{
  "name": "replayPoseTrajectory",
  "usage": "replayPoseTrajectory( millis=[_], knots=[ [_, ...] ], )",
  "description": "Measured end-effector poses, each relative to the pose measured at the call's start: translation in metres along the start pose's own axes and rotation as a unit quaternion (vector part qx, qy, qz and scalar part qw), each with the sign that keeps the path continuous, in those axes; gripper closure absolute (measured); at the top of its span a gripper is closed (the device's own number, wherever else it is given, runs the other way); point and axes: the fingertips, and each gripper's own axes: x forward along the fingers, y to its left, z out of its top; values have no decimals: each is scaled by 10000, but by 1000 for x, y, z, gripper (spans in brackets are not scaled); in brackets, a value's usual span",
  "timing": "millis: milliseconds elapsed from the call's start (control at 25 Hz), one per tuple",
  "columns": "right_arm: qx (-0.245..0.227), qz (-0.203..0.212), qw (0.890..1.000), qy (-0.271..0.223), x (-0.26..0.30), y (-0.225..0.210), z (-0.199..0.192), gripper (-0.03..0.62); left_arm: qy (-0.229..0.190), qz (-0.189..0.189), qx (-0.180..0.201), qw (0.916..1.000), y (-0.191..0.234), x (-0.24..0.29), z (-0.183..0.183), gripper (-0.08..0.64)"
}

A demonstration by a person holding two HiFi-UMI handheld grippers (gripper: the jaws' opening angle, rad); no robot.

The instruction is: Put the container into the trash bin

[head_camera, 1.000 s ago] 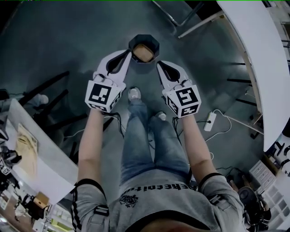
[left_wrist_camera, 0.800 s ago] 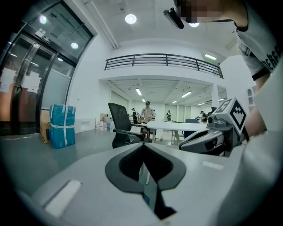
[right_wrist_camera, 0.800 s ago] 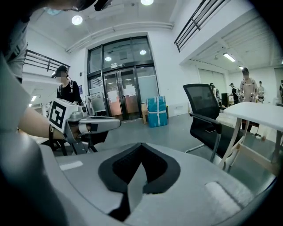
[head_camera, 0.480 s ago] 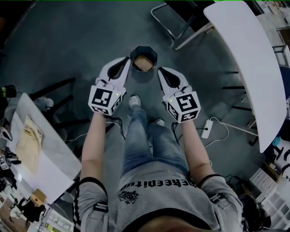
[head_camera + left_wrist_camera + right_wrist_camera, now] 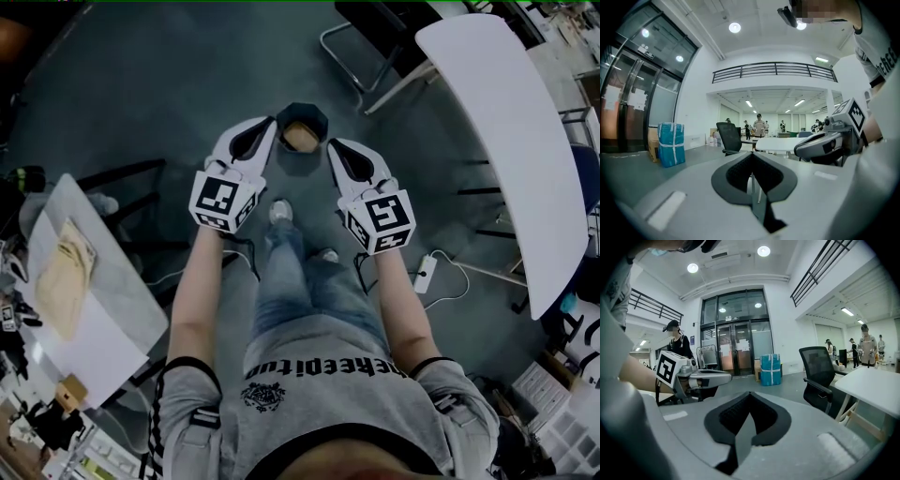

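Observation:
A dark trash bin (image 5: 307,114) stands on the grey floor ahead of the person's feet. A brown container (image 5: 298,138) lies inside it. My left gripper (image 5: 273,122) is shut and holds nothing, its tip at the bin's left rim. On the other side, my right gripper (image 5: 330,144) is also shut and holds nothing, just beside the bin's right rim. In the left gripper view the left gripper (image 5: 751,158) points level across the room and the right gripper's body (image 5: 825,145) shows at the right. In the right gripper view the right gripper (image 5: 749,398) has its jaws pressed together.
A white table (image 5: 497,122) curves along the right and another white table (image 5: 103,319) with a beige cloth (image 5: 64,277) stands at the left. A power strip (image 5: 419,275) and cables lie on the floor. A black office chair (image 5: 729,136), a blue wrapped box (image 5: 671,143) and distant people are around.
The head view has shifted, so the bin looks smaller and both tables sit further into frame. Both grippers stay shut beside the bin's rim, and the container stays inside it.

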Motion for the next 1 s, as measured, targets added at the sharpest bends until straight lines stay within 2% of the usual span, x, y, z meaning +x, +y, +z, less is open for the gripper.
replayPoseTrajectory(
  millis=[1000],
  knots=[
    [-186, 390, 9963, -743, -60, 40, 66, 591, -449, 304, 248, 9982, -52, -51, 65, 541]
  ],
)
